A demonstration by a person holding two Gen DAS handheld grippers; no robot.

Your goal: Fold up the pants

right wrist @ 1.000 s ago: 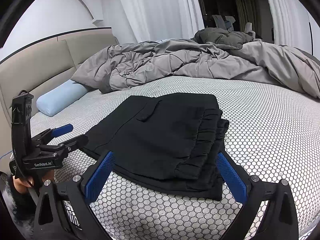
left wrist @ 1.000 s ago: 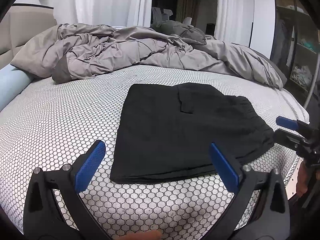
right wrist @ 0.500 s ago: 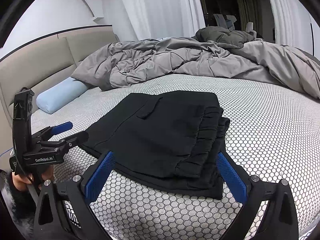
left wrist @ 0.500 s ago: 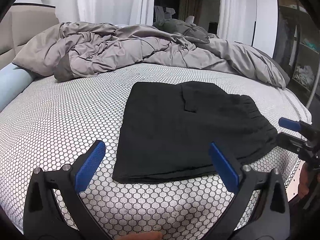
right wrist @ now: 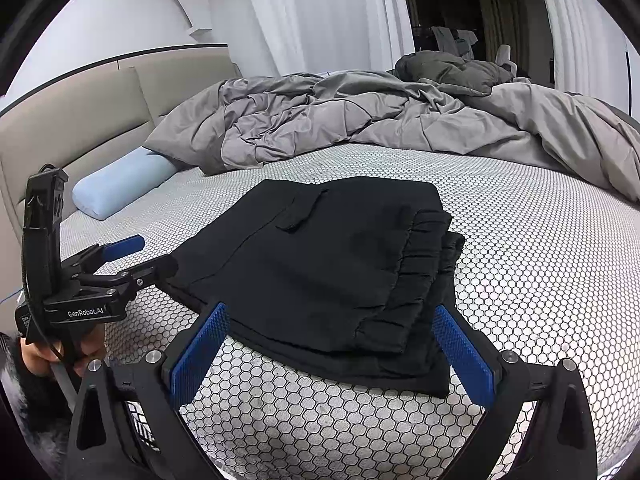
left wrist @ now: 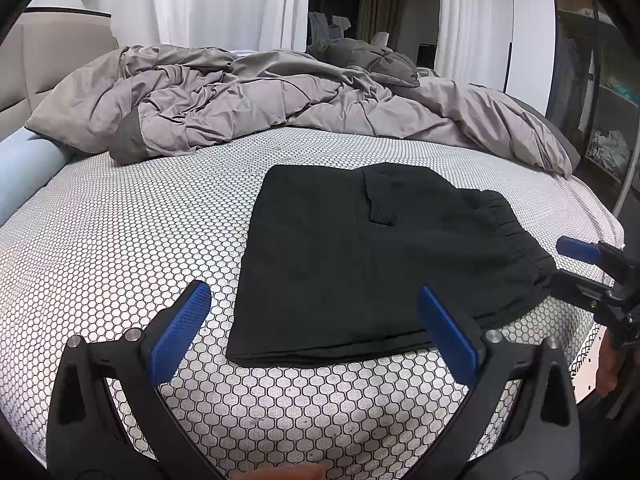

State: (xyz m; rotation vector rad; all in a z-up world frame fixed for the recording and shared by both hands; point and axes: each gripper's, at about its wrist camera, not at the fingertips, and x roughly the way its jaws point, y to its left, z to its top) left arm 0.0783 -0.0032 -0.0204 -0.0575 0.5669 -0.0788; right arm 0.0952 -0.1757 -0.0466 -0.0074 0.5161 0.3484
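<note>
We held the left gripper (left wrist: 312,328) and right gripper (right wrist: 332,344) wide apart, gripping nothing — the pants (left wrist: 372,256) lay folded on the bed (left wrist: 120,240) at twelve o'clock, seemingly finished.

Black grippers, blue ribbed fingers (left wrist: 182,330), "GenRobot.AI" marking.

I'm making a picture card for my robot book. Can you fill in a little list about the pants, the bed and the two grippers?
pants: black pants, folded into a flat stack
where: on the honeycomb-pattern sheet
left hand-held gripper: open, holding nothing
right hand-held gripper: open, holding nothing
behind the pants: rumpled grey duvet
by the headboard: light blue pillow
</note>
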